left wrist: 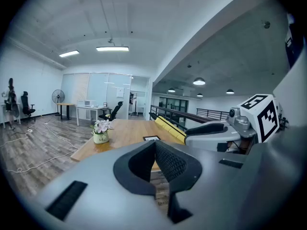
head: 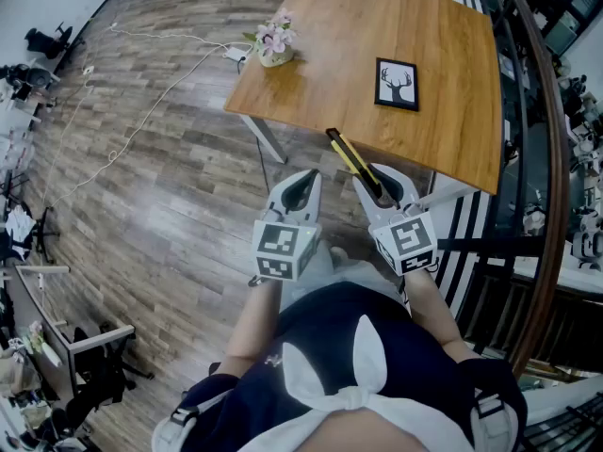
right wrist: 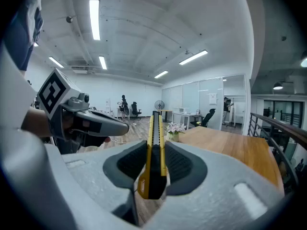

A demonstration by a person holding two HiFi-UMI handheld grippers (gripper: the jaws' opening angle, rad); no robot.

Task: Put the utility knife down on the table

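A yellow and black utility knife point(head: 350, 156) sticks out forward from my right gripper point(head: 379, 183), which is shut on its rear half. In the right gripper view the knife point(right wrist: 155, 147) stands on edge between the dark pads, pointing away. Its tip hangs in the air over the near edge of the wooden table point(head: 443, 36). My left gripper point(head: 301, 189) is held level beside it on the left, short of the table; its pads point(left wrist: 168, 159) meet with nothing between them. The left gripper view also catches the knife point(left wrist: 170, 128) to its right.
On the table stand a small pot of pink flowers point(head: 274, 43) at the left corner and a framed deer picture point(head: 397, 84) near the middle. A dark railing point(head: 551, 177) runs along the right. A white cable point(head: 141, 111) lies on the plank floor at left.
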